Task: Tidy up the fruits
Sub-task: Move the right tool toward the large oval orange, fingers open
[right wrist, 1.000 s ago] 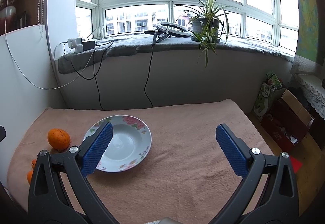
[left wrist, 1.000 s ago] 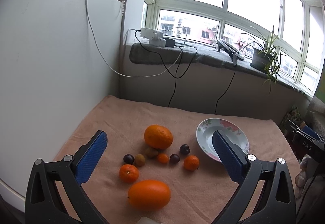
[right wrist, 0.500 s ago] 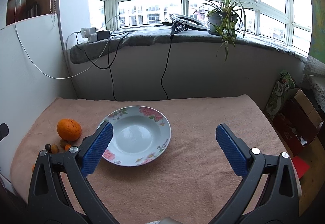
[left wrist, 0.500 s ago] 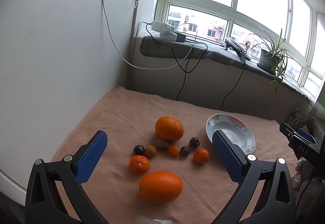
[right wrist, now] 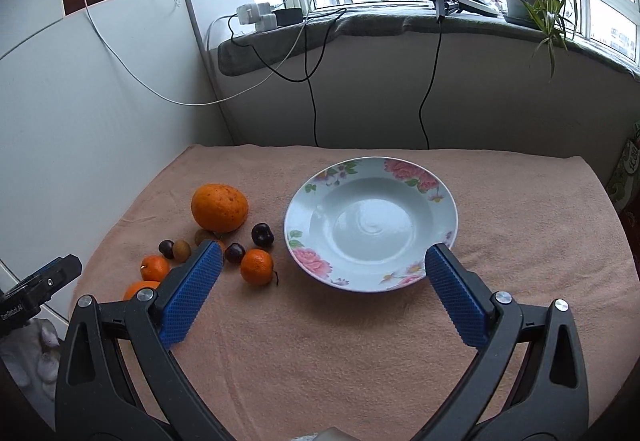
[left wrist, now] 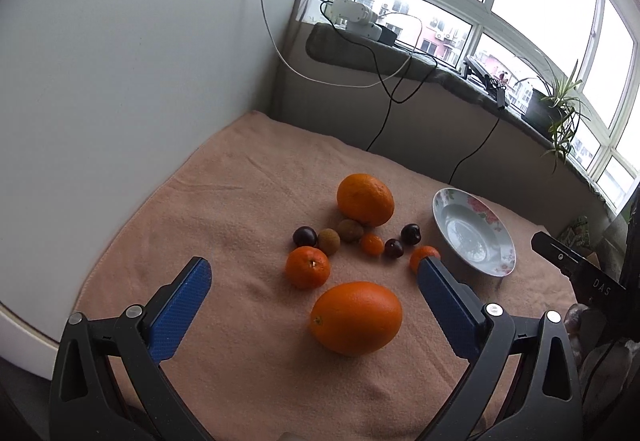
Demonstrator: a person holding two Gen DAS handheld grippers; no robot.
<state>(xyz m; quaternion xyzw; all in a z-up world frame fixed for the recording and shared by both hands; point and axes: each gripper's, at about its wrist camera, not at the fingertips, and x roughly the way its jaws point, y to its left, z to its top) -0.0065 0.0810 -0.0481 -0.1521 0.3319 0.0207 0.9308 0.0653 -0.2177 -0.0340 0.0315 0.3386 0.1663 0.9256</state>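
Left tongs (left wrist: pixel 312 273) spread above large orange (left wrist: pixel 356 317); right tongs (right wrist: pixel 320 265) spread, empty, over floral plate (right wrist: pixel 370 225).

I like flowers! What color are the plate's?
Pink, with green leaves, on the plate rim; clearest in the right wrist view.

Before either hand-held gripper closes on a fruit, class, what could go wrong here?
1. The large oval orange between the open left hand-held gripper fingers is round and smooth; a squeeze off its middle could let it roll across the towel.
2. The cherries and small tangerine lie close together, so a nudge may scatter them.
3. The plate is shallow; dropped fruit might roll out.
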